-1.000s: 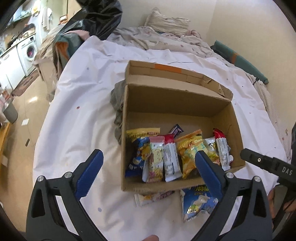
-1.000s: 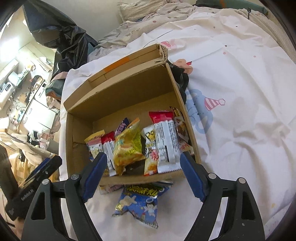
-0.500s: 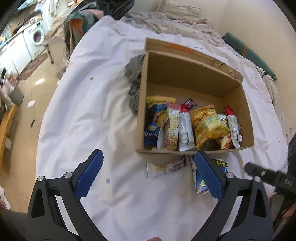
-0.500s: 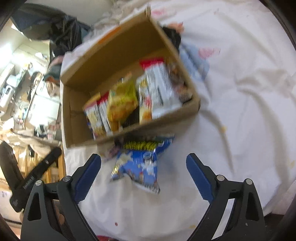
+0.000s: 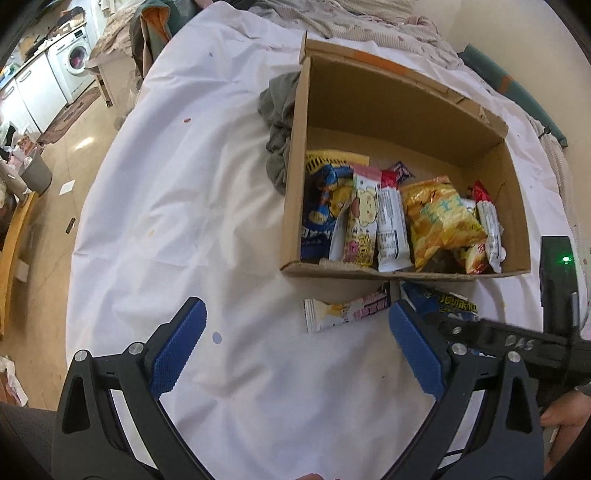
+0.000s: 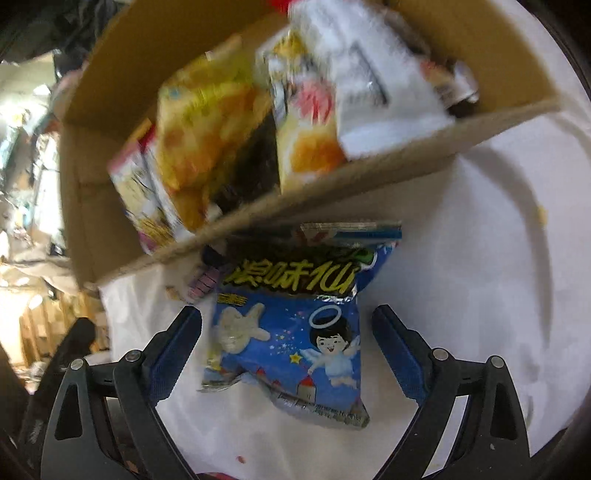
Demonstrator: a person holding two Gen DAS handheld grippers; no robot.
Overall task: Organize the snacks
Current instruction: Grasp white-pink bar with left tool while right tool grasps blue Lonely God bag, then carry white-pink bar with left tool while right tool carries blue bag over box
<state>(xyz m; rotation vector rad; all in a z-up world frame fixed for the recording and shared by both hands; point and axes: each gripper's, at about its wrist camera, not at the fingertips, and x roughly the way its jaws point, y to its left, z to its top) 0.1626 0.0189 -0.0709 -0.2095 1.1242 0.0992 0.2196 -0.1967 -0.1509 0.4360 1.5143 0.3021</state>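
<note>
A cardboard box [image 5: 369, 96] stands on the white sheet and holds several snack packs, among them a yellow chip bag [image 5: 441, 218]. It also shows in the right wrist view [image 6: 388, 162]. A blue snack bag [image 6: 295, 332] lies on the sheet in front of the box, and a white and pink bar [image 5: 345, 312] lies left of it. My right gripper [image 6: 286, 332] is open, its fingers on either side of the blue bag, not touching. My left gripper [image 5: 295, 332] is open and empty above the sheet, left of the bar.
A grey cloth [image 5: 279, 122] is bunched against the box's left side. The sheet's left edge [image 5: 96, 177] drops to the floor, with a washing machine [image 5: 74, 62] beyond. Bedding [image 5: 369, 18] lies behind the box.
Both grippers drew back from the box. The right one dropped low over the blue bag, which now sits between its fingers. The left one shifted left and back over the sheet.
</note>
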